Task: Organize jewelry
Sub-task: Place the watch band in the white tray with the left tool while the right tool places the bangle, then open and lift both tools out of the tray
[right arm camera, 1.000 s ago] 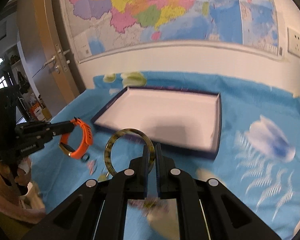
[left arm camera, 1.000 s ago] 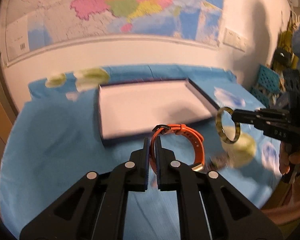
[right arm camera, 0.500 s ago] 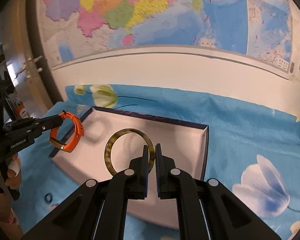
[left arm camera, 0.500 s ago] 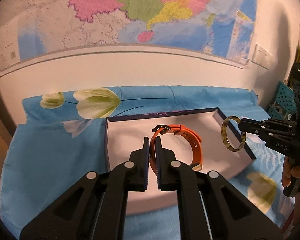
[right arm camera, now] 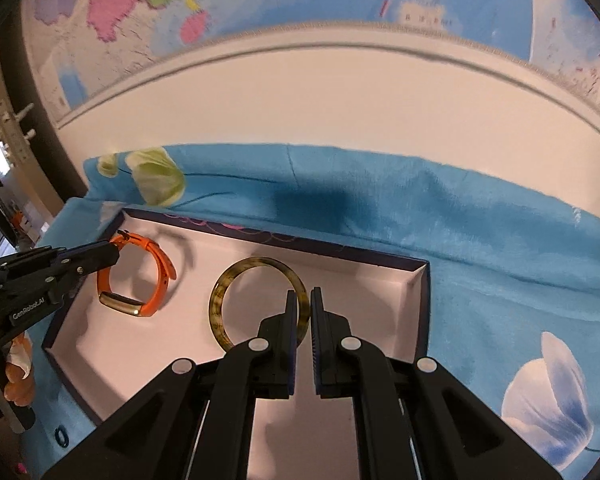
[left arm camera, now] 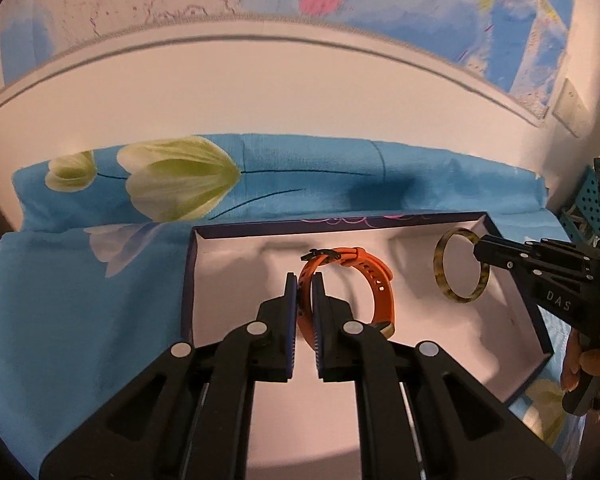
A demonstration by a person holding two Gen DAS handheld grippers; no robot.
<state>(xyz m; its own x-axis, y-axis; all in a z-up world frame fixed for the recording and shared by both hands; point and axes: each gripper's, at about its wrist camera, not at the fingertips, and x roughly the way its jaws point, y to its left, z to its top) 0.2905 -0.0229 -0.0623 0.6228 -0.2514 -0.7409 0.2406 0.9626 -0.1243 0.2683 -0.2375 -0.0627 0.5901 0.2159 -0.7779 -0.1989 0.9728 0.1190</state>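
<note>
My left gripper [left arm camera: 304, 280] is shut on an orange watch band [left arm camera: 374, 280] and holds it over the left half of a shallow white tray with dark blue walls [left arm camera: 188, 280]. My right gripper [right arm camera: 304, 294] is shut on a tortoiseshell bangle [right arm camera: 236, 280] and holds it over the right half of the same tray [right arm camera: 420, 308]. Each gripper shows in the other's view: the right one [left arm camera: 480, 250] with the bangle [left arm camera: 444, 280], the left one [right arm camera: 114, 250] with the band [right arm camera: 160, 280]. Whether either piece touches the tray floor is unclear.
The tray lies on a blue flowered cloth [left arm camera: 80, 300] against a white wall with a map [right arm camera: 300, 20]. A small dark ring [right arm camera: 61, 436] lies on the cloth by the tray's near left corner. A door with a handle [right arm camera: 16, 120] stands at left.
Both grippers have moved forward and down over the tray, still holding their pieces. The tray now fills the lower middle of both views.
</note>
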